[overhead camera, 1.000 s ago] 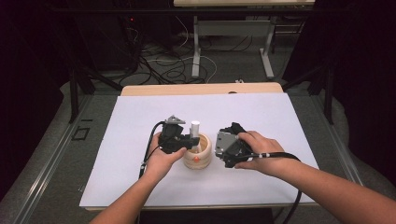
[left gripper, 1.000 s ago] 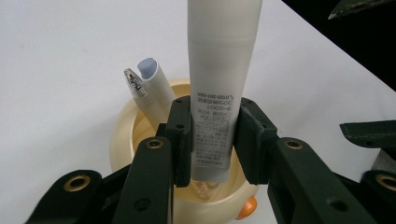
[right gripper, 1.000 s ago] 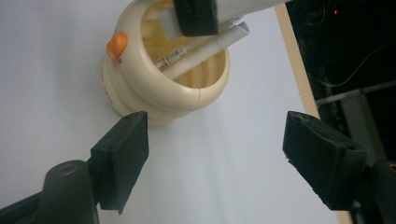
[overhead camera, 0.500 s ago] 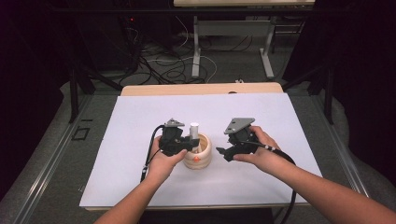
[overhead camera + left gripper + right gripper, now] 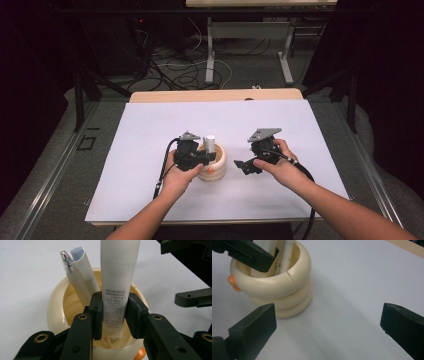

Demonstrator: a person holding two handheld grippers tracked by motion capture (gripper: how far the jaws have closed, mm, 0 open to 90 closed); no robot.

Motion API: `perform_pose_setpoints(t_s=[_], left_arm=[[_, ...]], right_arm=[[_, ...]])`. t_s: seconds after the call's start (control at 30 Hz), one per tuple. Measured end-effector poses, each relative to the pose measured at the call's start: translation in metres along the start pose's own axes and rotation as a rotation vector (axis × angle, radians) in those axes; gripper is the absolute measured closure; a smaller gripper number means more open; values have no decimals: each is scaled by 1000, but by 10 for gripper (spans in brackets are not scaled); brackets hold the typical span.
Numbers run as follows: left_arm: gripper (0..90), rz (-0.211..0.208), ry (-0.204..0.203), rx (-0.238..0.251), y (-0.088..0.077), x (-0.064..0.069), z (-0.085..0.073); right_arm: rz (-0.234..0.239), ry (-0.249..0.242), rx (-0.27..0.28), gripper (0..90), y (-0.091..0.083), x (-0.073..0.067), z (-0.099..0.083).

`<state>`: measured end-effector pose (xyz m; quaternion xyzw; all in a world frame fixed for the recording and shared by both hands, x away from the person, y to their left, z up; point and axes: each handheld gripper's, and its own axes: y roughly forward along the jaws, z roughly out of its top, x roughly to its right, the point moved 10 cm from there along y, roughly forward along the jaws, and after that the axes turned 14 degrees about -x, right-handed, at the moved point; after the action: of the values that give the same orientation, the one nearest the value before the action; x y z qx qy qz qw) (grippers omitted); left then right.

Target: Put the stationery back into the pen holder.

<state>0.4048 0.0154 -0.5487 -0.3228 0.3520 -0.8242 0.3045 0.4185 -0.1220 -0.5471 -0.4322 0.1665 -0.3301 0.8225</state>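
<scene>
Here, white tube (image 5: pixel 115 290) clamped in left claw (image 5: pixel 113 315), inside holder (image 5: pixel 58 305)

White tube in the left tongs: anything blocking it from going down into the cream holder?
Nothing visible blocks it. The white tube is clamped by the left tongs, its lower end already inside the cream holder. Two pens lean beside it, to one side.

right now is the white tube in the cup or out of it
In. The left gripper grips the white tube, its lower end inside the cream cup.
</scene>
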Motion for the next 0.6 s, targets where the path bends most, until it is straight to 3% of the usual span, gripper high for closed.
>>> perform_pose_setpoints(t_s=[0.27, 0.33, 0.47, 0.6], left_arm=[[679, -14, -9, 12, 0, 2, 0], [634, -18, -5, 30, -4, 3, 2], [570, 21, 24, 60, -18, 2, 4], [511, 51, 23, 88, -32, -3, 6]], right_arm=[[-1, 69, 42, 0, 5, 12, -2], [6, 87, 24, 0, 4, 13, -5], [1, 108, 65, 0, 4, 17, -5], [-2, 133, 73, 0, 2, 24, -8]])
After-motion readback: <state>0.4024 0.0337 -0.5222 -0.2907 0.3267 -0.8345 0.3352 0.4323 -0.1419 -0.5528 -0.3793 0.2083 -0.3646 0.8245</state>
